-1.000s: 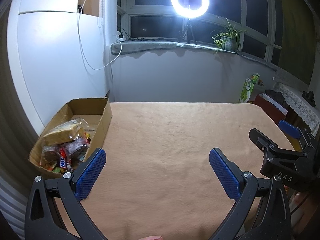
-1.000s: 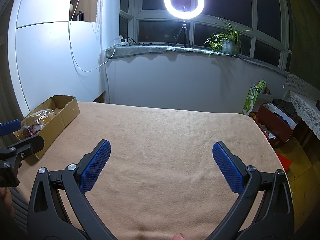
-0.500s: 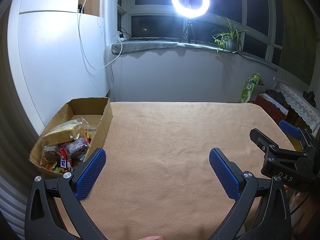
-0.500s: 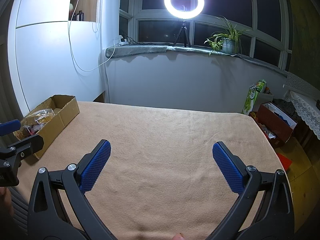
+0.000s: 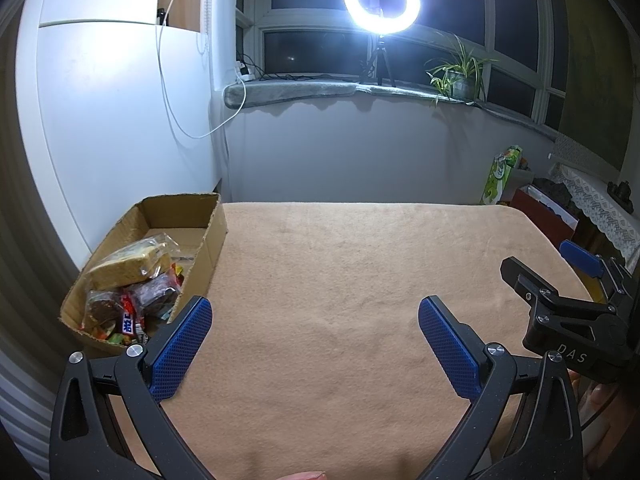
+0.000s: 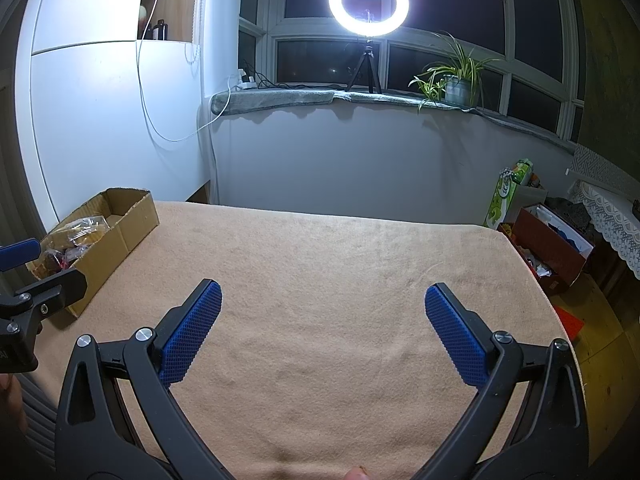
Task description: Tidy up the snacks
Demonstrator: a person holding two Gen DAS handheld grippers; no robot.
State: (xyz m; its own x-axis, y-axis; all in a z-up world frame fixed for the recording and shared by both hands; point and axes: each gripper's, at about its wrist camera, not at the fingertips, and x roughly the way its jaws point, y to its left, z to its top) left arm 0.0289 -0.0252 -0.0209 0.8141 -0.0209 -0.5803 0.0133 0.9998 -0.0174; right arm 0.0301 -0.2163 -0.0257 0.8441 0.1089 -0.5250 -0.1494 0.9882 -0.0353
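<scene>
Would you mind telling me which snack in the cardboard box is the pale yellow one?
The clear-wrapped sponge cake slab on top of the pile in the cardboard box; the packets below it are dark brown and red.

One cardboard box [image 5: 214,236], two grippers, one ring light [image 5: 382,0], one plant [image 5: 460,74]

"das" in pale capitals on the black body of the right tongs [image 5: 572,316], seen from the left wrist view. white characters on a red and blue snack wrapper [image 5: 129,322] in the cardboard box [image 5: 208,256], too small to make out. green carton [image 5: 501,176] on the floor with curly white lettering, illegible in both views.
</scene>
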